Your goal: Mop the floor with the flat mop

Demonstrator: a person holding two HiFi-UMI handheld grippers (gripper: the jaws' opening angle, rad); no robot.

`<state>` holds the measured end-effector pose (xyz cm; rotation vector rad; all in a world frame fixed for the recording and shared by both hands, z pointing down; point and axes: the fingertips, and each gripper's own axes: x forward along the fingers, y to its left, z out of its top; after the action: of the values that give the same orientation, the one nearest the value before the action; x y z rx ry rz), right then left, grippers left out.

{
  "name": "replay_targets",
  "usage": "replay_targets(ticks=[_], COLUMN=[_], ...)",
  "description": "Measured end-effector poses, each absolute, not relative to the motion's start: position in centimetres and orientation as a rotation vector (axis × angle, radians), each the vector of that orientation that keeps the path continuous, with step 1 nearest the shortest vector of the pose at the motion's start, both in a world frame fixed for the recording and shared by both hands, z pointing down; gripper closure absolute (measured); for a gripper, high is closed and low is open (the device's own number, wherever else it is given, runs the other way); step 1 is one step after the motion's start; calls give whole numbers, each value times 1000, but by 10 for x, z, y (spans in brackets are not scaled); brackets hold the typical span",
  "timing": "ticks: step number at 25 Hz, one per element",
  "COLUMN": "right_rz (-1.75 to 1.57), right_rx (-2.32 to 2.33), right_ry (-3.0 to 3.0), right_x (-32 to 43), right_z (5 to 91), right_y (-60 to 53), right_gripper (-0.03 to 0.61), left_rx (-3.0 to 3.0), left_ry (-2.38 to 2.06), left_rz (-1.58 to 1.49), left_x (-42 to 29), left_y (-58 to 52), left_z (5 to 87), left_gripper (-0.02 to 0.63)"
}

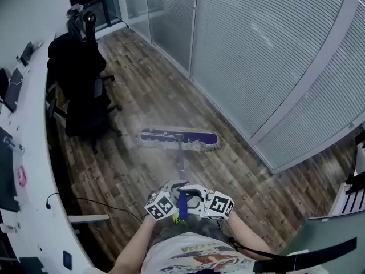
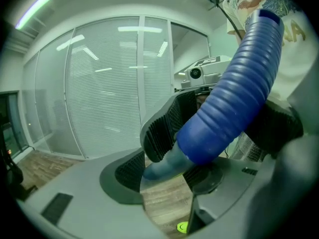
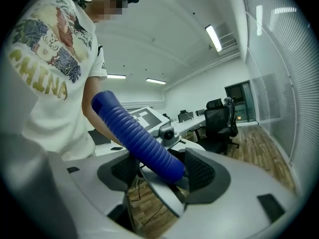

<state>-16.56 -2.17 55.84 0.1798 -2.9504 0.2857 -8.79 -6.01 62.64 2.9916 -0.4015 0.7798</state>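
Note:
The flat mop's blue head (image 1: 179, 137) with its white fringe lies flat on the wood floor ahead of me. Its thin pole (image 1: 181, 163) runs back to a blue ribbed handle (image 1: 182, 205) at my waist. My left gripper (image 1: 173, 201) and right gripper (image 1: 197, 201) face each other, both clamped on that handle. In the left gripper view the blue handle (image 2: 234, 98) crosses slantwise between the ribbed pads (image 2: 160, 127) of the left gripper (image 2: 214, 131). In the right gripper view the handle (image 3: 139, 136) sits between the pads (image 3: 200, 172) of the right gripper (image 3: 160, 169).
A black office chair (image 1: 80, 90) stands left of the mop head beside a long white desk (image 1: 31, 170). A glass partition with blinds (image 1: 274, 56) runs along the right. A thin cable (image 1: 97, 201) trails on the floor near my left side.

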Motion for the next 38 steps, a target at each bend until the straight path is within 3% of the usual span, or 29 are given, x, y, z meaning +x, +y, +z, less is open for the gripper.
replay_targets(ticks=[21, 38], right_rz=[279, 228], right_rx=[-8, -105], right_ry=[-2965, -2942], right_x=[-74, -99], right_z=[570, 569], right_y=[215, 119], right_gripper=[315, 311], left_rx=[2932, 2950], left_ry=[-593, -563], left_rz=[795, 814], left_x=[-3, -28], left_y=[167, 70], left_z=[640, 634], left_gripper=[422, 423])
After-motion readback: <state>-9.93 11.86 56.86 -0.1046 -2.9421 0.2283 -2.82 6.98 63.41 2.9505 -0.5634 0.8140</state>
